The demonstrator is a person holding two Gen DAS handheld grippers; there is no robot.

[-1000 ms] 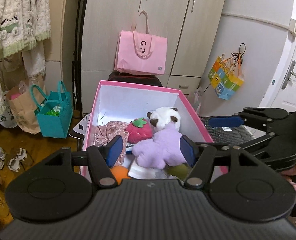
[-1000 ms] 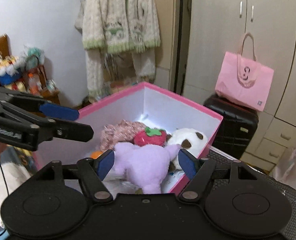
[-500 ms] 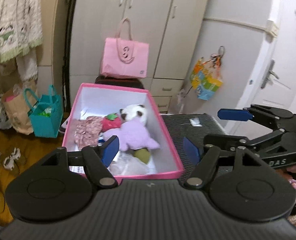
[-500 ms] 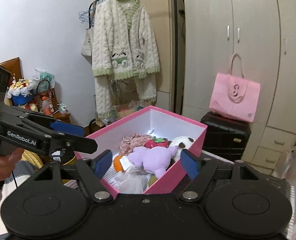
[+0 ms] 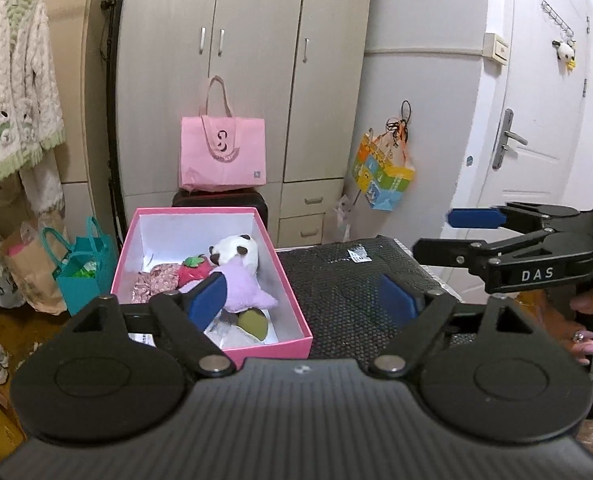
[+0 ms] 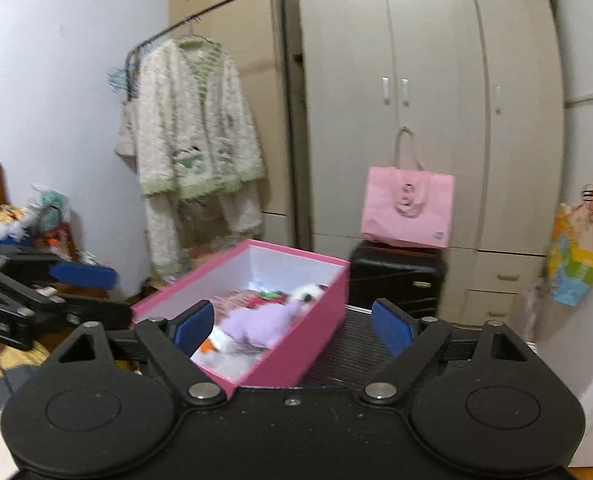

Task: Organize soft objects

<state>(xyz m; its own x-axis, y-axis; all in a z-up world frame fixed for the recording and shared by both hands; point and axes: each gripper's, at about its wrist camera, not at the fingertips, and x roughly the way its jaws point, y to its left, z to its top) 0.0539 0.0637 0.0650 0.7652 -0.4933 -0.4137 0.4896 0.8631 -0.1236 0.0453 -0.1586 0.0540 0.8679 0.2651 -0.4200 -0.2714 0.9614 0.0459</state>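
Purple plush [image 5: 240, 288] lies lengthwise along the pink box [image 5: 292, 312].

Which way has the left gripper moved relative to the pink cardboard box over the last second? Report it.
Yes. The left gripper has pulled back and up from the pink cardboard box, which now looks smaller and lies lower left; its empty jaws are opening.

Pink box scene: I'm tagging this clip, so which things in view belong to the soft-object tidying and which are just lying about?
Part of the job:
- open pink cardboard box
- purple plush toy
- white panda plush
- red strawberry plush
- floral pink cloth

Just lying about:
- pink tote bag
- teal paper bag
- cream fluffy cardigan
- colourful hanging bag
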